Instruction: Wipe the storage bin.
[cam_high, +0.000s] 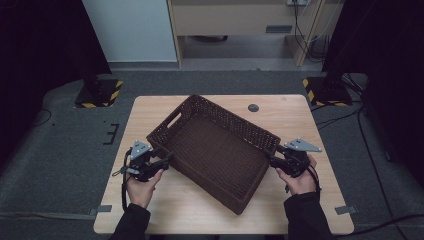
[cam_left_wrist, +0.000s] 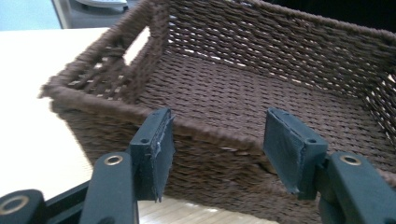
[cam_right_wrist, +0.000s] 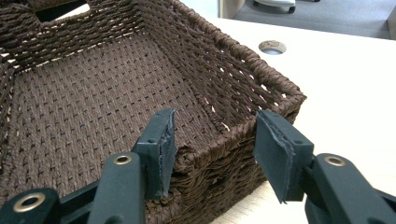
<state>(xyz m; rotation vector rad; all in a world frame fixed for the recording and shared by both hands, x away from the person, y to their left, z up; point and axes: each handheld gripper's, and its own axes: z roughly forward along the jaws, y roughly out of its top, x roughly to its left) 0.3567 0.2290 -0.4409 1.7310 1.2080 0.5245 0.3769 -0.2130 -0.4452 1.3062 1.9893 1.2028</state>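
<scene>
Both tongs sit at the dark brown woven rope basket (cam_high: 215, 150), one on each side of it. Left black two-jaw gripper (cam_high: 162, 162) shows at the lower left of the high view, held in a hand (cam_high: 141, 187) with a dark sleeve. Its jaws stand spread apart, and in the left gripper view (cam_left_wrist: 217, 149) the basket's near rim lies between them with a gap at each pad, so nothing is pinched. Right black two-jaw gripper (cam_high: 272, 159) shows at the right of the middle in the high view, held in the other hand (cam_high: 300, 181). In the right gripper view (cam_right_wrist: 215, 149) its jaws are spread on either side of the basket's corner, and the pads do not press the weave.

That basket rests in the middle of the pale wooden table (cam_high: 165, 205), turned slantwise, with a cut-out handle hole (cam_high: 174, 120) in its upper left wall. It is empty inside.

One small round grey hole cover (cam_high: 253, 107) sits in the table top, near the upper right of the basket.

No words, brands or labels can be read anywhere.
</scene>
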